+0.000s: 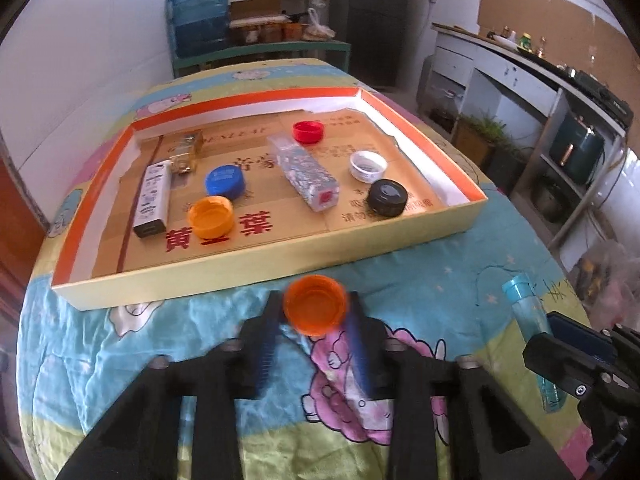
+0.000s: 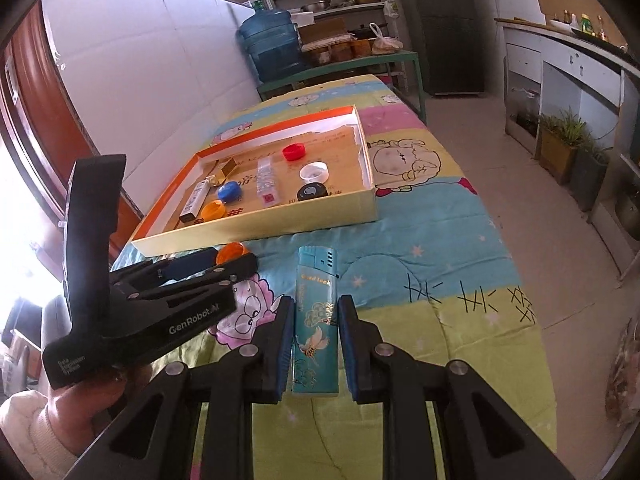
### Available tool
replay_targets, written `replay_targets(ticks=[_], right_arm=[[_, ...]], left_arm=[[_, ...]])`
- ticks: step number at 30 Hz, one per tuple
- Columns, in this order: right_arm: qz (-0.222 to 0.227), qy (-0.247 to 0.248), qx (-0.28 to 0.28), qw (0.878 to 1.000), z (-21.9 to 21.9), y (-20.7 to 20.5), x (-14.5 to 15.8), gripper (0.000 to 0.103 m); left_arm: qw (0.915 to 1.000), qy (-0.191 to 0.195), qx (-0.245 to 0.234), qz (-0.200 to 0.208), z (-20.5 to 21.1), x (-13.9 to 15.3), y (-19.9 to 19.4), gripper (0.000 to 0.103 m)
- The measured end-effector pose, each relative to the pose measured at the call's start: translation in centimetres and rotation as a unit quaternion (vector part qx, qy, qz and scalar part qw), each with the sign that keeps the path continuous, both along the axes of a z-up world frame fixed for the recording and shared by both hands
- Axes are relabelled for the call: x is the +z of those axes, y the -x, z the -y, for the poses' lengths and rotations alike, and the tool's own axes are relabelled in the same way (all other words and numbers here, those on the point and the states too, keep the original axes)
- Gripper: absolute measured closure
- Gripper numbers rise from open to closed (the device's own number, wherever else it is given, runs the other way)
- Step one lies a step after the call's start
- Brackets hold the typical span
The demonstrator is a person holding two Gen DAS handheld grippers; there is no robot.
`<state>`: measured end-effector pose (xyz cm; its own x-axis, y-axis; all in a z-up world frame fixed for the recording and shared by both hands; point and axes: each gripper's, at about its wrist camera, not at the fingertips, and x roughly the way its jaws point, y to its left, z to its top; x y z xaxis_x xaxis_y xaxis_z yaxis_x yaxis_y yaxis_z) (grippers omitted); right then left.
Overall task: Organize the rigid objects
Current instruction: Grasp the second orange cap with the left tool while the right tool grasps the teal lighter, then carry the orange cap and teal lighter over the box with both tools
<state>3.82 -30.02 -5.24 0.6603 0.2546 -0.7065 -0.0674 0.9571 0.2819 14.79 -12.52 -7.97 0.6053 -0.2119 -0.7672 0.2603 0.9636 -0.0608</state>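
Observation:
My left gripper (image 1: 315, 310) is shut on an orange bottle cap (image 1: 315, 309), held just before the near wall of the shallow cardboard tray (image 1: 256, 268). The cap also shows in the right wrist view (image 2: 230, 251). My right gripper (image 2: 316, 304) is shut on a teal lighter (image 2: 316, 320), which lies along the quilt-covered table; it also shows in the left wrist view (image 1: 528, 312). In the tray lie another orange cap (image 1: 211, 217), a blue cap (image 1: 225, 181), a red cap (image 1: 308, 132), a white cap (image 1: 368, 166), a black cap (image 1: 387, 197), a clear lighter (image 1: 306, 172), a white lighter (image 1: 151, 200) and a gold one (image 1: 187, 152).
The tray (image 2: 260, 224) sits on the far left part of the table, which is covered with a cartoon quilt (image 2: 420, 264). A wall runs along the left. Shelves and a water jug (image 2: 272, 44) stand behind the table. Floor and cabinets are to the right.

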Motion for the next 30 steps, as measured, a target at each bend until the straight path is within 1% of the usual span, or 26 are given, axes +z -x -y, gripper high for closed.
replay_targets(ticks=[7,13,19,30], right_arm=[[-0.003,-0.006,0.007,1.0,0.0,-0.3,-0.3,0.081],[0.0,-0.004,0.017,1.0,-0.5,-0.5,0.0,0.081],[0.014,0.006,0.035,0.999,-1.9,-1.2,1.2,0.081],[0.042,0.02,0.077,0.996,-5.8,-4.0,3.8,0.081]], left_arm=[[1.0,0.006,0.002,0.0,-0.8,0.4,0.5,0.073],[0.9996,0.024,0.011,0.013,-2.3,2.0,1.4,0.073],[0.9981,0.043,0.034,0.027,-5.0,3.9,2.0,0.073],[0.9947,0.058,0.067,0.051,-8.9,6.1,1.2,0.073]])
